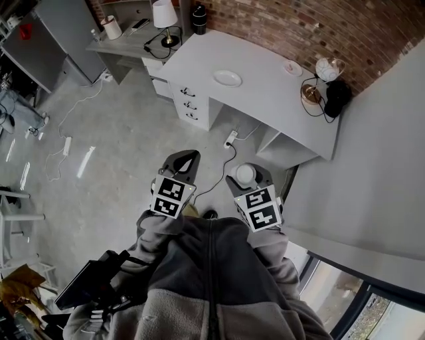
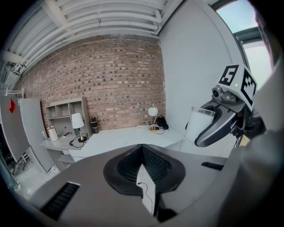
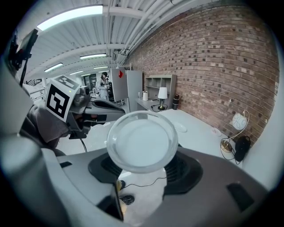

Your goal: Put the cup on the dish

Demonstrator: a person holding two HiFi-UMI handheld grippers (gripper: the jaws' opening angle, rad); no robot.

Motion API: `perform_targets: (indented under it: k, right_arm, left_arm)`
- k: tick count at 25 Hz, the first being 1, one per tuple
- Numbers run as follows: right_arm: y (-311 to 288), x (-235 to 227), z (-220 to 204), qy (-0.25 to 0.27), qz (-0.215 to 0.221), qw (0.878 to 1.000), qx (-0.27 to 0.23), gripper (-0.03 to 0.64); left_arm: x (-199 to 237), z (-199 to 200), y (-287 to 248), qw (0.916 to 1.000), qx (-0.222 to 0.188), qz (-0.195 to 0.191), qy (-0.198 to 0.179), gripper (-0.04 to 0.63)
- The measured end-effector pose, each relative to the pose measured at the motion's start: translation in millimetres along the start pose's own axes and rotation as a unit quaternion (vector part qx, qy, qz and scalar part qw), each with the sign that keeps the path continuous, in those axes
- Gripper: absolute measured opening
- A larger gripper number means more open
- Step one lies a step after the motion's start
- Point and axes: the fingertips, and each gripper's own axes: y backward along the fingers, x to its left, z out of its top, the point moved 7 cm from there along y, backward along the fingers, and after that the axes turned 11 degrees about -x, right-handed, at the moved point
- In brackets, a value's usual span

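Note:
A translucent white cup (image 1: 245, 174) is upright between the jaws of my right gripper (image 1: 247, 180), which is shut on it. In the right gripper view its round rim (image 3: 142, 141) faces the camera. The left gripper view shows the cup (image 2: 197, 124) from the side in the right gripper (image 2: 217, 128). The white dish (image 1: 227, 78) lies on the white desk (image 1: 265, 99) well ahead of both grippers, and shows small in the right gripper view (image 3: 179, 127). My left gripper (image 1: 191, 155) hangs beside the right one over the floor, shut and empty, its tips together (image 2: 142, 148).
On the desk stand a small saucer (image 1: 292, 67), a globe lamp (image 1: 330, 68) and a dark object (image 1: 337, 96) by the brick wall. A drawer unit (image 1: 189, 99) sits under the desk's left end. A cable and socket (image 1: 231, 139) lie on the floor. A table lamp (image 1: 164, 16) stands further left.

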Motion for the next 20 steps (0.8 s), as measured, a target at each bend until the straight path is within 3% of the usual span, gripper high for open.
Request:
perform_targets:
  k: [16,20]
  right_arm:
    - [-17,-1,4,0.008,0.004,1.0,-0.015,0.255]
    - [-40,-15,16,0.008,-0.003,1.0,-0.015,0.255]
  left_arm:
    - [8,0,-14,0.9999,-0.015,0.001,-0.006,0.006]
    - [31,2,-37,0.9997,-0.024,0.0,-0.003,0.006]
